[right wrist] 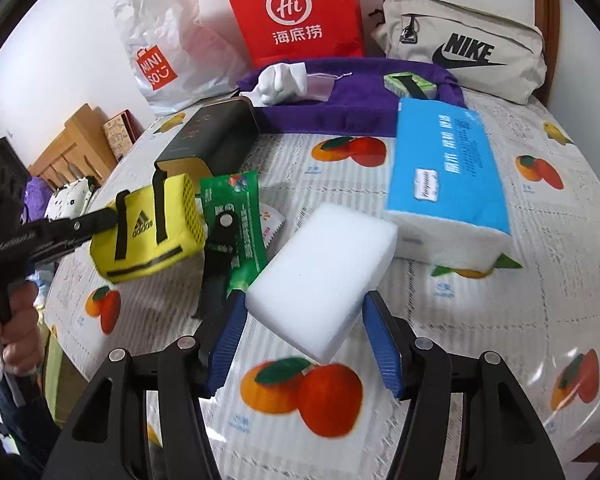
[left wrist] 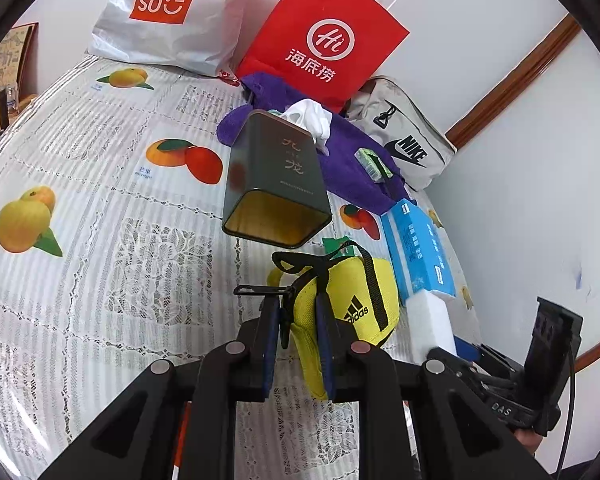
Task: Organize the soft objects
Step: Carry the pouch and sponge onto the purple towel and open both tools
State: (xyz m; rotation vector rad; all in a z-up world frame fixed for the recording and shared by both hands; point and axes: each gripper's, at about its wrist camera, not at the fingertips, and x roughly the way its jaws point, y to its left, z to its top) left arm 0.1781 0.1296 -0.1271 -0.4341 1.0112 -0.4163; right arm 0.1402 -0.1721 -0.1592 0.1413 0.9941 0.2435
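White sponge pinched in right gripper, yellow pouch clamped in left gripper, seemingly near table edge.

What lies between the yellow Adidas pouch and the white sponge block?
A green packet lies between the yellow pouch and the sponge, with a black strap across it. The right wrist view shows this.

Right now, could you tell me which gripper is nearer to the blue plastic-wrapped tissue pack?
Right. The right gripper holds the white foam block just in front of the tissue pack; the left gripper, clamped on the yellow pouch, sits farther off.
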